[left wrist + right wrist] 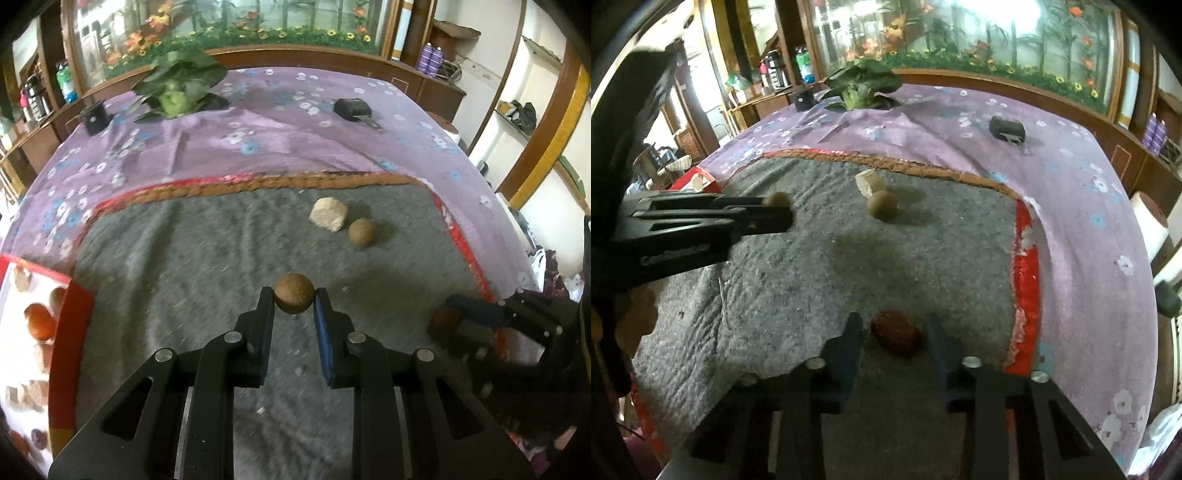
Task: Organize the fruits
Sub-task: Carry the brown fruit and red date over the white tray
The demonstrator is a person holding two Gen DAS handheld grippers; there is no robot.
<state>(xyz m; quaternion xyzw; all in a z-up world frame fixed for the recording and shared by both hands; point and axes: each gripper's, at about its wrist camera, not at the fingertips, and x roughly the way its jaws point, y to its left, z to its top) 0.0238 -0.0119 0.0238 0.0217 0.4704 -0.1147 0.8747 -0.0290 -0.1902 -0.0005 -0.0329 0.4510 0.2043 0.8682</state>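
A: While the left wrist view catches the red-edged box [55, 332] of fruit at its left border, the right wrist view barely shows it, just a red corner behind the other tool.
B: Left gripper [294, 295] state?
A: Clamped on a round brown fruit [294, 298], pads pressed on both its sides, held just above the grey mat [184, 258]. The right view confirms it, same fruit [777, 199] poking out at the tips of the left gripper [775, 210].
B: Right gripper [895, 325]?
A: Own view shows a dark red fruit [895, 332] lying on the mat [812, 277] between the fingers, a gap on each side. Frame is blurry, pads not pressing it, so jaws apart around it. In the left view the right gripper [447, 314] is a smear at the right edge; the red fruit [441, 321] sits at its tip.
B: Other fruit?
A: Second brown ball [361, 232] touching a pale chunk [328, 214] further up the mat, well apart from both tools. Right view has the same ball [882, 205] and chunk [868, 182].
B: Background?
A: Leafy vegetable [177, 85] and a black case [352, 108] on the purple sheet [277, 136].
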